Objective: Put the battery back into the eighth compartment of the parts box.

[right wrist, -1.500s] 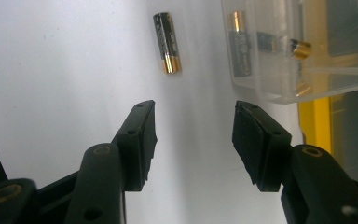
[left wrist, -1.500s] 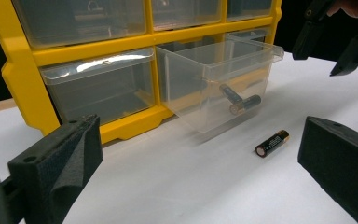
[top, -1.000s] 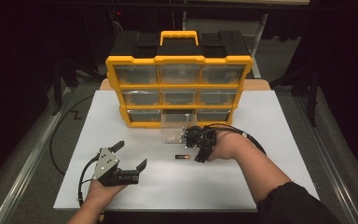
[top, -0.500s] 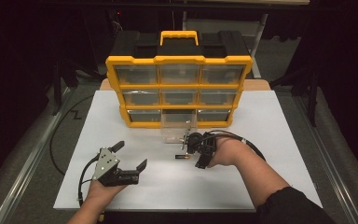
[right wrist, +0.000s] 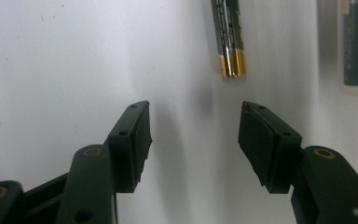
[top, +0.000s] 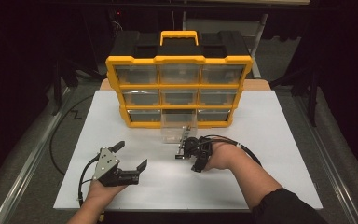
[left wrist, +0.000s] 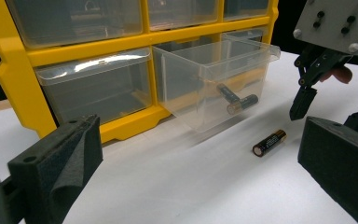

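A black-and-gold battery lies on the white table in front of a clear drawer pulled out of the yellow organizer's bottom row. Two more batteries lie inside that drawer. My right gripper points down just short of the loose battery, jaws open, with nothing between its pads. From the left gripper view it hangs at the right. My left gripper rests open and empty at the front left.
The organizer stands at the back of the white tabletop, its other clear drawers closed. Cables trail from both grippers. Bare table lies between the two hands and to the right.
My right gripper has moved left and sunk toward the table, closer to the loose battery. The left gripper has kept still.
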The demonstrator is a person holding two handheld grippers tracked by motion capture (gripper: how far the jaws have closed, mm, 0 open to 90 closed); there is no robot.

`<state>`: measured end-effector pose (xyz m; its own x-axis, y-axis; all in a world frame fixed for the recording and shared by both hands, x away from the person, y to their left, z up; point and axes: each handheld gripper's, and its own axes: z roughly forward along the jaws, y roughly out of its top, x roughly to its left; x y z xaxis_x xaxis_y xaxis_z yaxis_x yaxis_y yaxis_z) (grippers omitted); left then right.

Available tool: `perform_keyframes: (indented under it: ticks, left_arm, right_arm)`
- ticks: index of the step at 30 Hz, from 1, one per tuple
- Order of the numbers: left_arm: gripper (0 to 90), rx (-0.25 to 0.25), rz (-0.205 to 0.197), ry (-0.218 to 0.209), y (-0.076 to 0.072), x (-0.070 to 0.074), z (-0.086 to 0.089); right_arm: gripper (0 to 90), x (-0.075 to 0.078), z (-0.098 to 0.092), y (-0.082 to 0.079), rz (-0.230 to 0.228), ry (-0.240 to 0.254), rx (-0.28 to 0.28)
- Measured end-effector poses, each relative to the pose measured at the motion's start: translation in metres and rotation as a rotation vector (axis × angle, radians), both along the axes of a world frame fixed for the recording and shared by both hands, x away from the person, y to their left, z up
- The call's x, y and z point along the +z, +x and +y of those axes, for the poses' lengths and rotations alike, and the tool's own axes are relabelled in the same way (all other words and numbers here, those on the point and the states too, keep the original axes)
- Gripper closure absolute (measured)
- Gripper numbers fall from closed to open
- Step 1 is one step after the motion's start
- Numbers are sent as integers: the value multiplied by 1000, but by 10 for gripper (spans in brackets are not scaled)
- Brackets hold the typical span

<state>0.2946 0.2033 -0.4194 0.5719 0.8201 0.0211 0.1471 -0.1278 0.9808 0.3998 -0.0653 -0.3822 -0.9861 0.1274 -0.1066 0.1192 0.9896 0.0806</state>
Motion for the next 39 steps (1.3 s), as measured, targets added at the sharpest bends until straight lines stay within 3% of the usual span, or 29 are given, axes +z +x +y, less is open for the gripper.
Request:
perform_keyframes:
  ticks: [16, 30, 39]
  left_arm:
    - [7, -7, 2, 4, 0, 0, 0]
    - [7, -10, 0, 3, 0, 0, 0]
    - [7, -12, 0, 2, 0, 0, 1]
  right_arm:
    - [441, -6, 16, 0, -38, 22, 45]
    - [443, -8, 29, 2, -63, 11, 62]
    - [525, -13, 33, 7, -67, 7, 102]
